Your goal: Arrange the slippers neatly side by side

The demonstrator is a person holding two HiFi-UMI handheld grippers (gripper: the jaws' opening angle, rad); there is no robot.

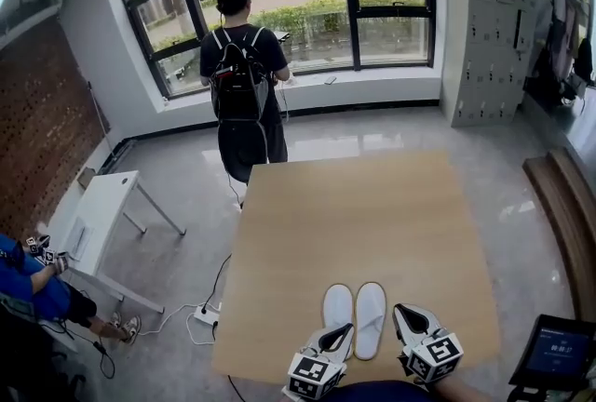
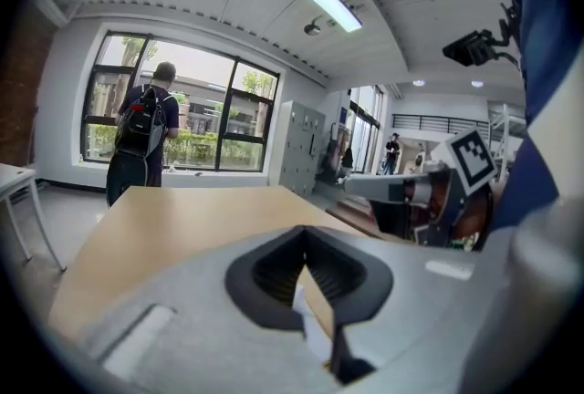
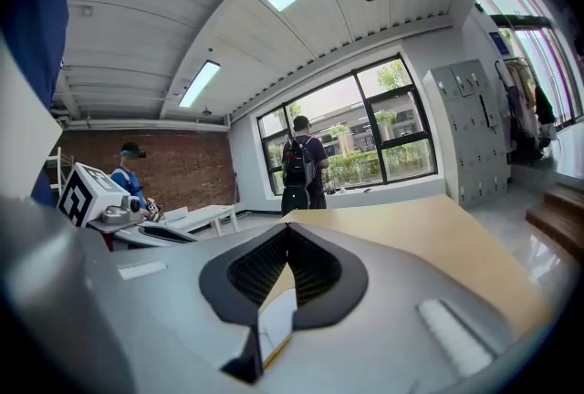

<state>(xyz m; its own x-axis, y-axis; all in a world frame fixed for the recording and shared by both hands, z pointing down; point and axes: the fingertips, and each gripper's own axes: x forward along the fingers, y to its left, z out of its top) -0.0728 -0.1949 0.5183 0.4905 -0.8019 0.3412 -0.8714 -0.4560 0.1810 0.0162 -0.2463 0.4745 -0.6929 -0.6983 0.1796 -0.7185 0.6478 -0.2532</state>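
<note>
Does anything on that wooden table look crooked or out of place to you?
Nothing stands out. The left slipper and right slipper lie close side by side on the table, toes about level and pointing the same way. The left gripper hides one heel.

grey grippers, blue clothing
left gripper (image 1: 341,331) and right gripper (image 1: 401,311) have pale grey shells with black ribbed pads; each carries a white marker cube (image 1: 312,375) printed with black squares; dark blue top (image 1: 372,392) at the head view's bottom edge
</note>
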